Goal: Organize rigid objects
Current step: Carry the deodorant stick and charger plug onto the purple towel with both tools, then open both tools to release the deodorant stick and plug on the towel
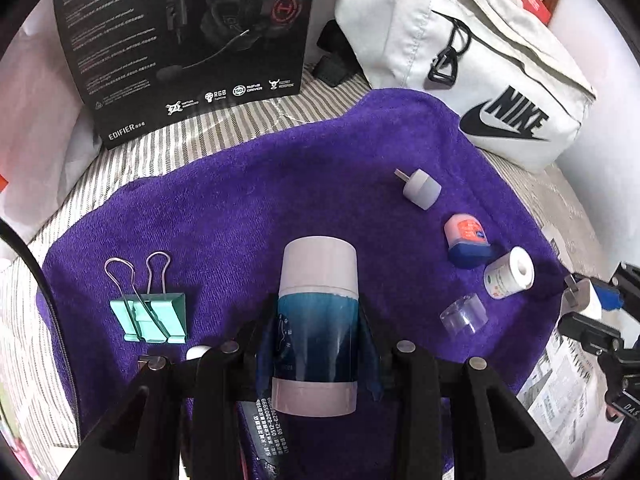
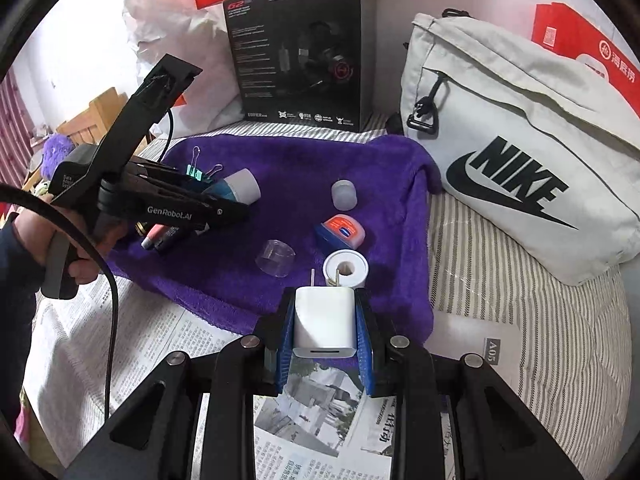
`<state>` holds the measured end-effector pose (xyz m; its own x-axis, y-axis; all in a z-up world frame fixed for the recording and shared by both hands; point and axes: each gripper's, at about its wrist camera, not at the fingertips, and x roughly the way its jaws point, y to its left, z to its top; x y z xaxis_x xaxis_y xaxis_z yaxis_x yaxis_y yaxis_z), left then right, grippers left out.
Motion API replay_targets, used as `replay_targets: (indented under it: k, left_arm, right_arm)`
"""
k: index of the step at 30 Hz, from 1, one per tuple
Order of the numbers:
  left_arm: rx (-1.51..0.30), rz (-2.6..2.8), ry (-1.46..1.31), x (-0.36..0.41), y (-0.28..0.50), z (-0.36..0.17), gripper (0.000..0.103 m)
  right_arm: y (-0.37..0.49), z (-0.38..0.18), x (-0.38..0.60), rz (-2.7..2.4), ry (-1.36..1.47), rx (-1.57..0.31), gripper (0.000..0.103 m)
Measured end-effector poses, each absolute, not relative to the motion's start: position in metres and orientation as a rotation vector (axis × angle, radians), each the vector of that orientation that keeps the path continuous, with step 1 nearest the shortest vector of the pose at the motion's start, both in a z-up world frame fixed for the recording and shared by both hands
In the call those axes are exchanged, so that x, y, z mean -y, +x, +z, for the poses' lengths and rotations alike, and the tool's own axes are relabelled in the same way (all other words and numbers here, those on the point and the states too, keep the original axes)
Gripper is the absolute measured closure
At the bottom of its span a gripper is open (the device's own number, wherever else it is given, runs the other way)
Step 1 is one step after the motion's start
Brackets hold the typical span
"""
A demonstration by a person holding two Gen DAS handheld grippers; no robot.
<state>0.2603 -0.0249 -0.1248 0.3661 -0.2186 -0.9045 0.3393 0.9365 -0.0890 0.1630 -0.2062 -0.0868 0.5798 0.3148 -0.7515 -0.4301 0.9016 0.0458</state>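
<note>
Between the blue pads of the left gripper [image 1: 316, 344] sits a blue-and-white bottle [image 1: 316, 320], clamped at its blue middle, its white cap pointing away from the camera and out over the purple towel [image 1: 260, 200]. On that towel, to the bottle's left in the left wrist view, lies a teal binder clip [image 1: 154, 316] with its wire handles folded flat; to the right lie a small white plug-shaped piece [image 1: 422, 188], a pink jar with a blue lid [image 1: 466, 242] on its side, a white roll [image 1: 510, 272] and a clear plastic cap [image 1: 464, 314], the jar and the roll close together. Beneath the left gripper a dark tube with printed text [image 1: 264, 428] rests on the towel. The right gripper [image 2: 325, 320] pinches a white charger [image 2: 323, 322] between its blue pads, prongs pointing forward, at the towel's near edge above newspaper [image 2: 320, 420]. A hand [image 2: 72, 240] grips the left tool's handle. Behind the towel stand a black headset box [image 2: 300, 56] and a white Nike bag [image 2: 520, 152] on the striped bedding [image 2: 520, 320].
</note>
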Motion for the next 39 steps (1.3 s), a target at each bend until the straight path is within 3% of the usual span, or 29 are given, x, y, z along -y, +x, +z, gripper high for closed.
replay_targets:
  k: [9, 17, 19, 39]
  left_arm:
    - [-1.175, -0.356, 0.137, 0.023, 0.242, -0.125, 0.055]
    - [-1.161, -0.31, 0.158, 0.007, 0.206, -0.104, 0.051]
    - [-1.148, -0.27, 0.177, -0.001, 0.197, -0.097, 0.04]
    - [-1.111, -0.132, 0.036, -0.083, 0.148, -0.075, 0.038]
  right_arm:
    - [0.159, -0.082, 0.193, 0.464, -0.167, -0.837, 0.076]
    - [0.157, -0.077, 0.181, 0.498, -0.173, -0.832, 0.076]
    - [0.159, -0.078, 0.174, 0.509, -0.179, -0.832, 0.076]
    - [0.196, -0.124, 0.11, 0.572, -0.214, -0.956, 0.076]
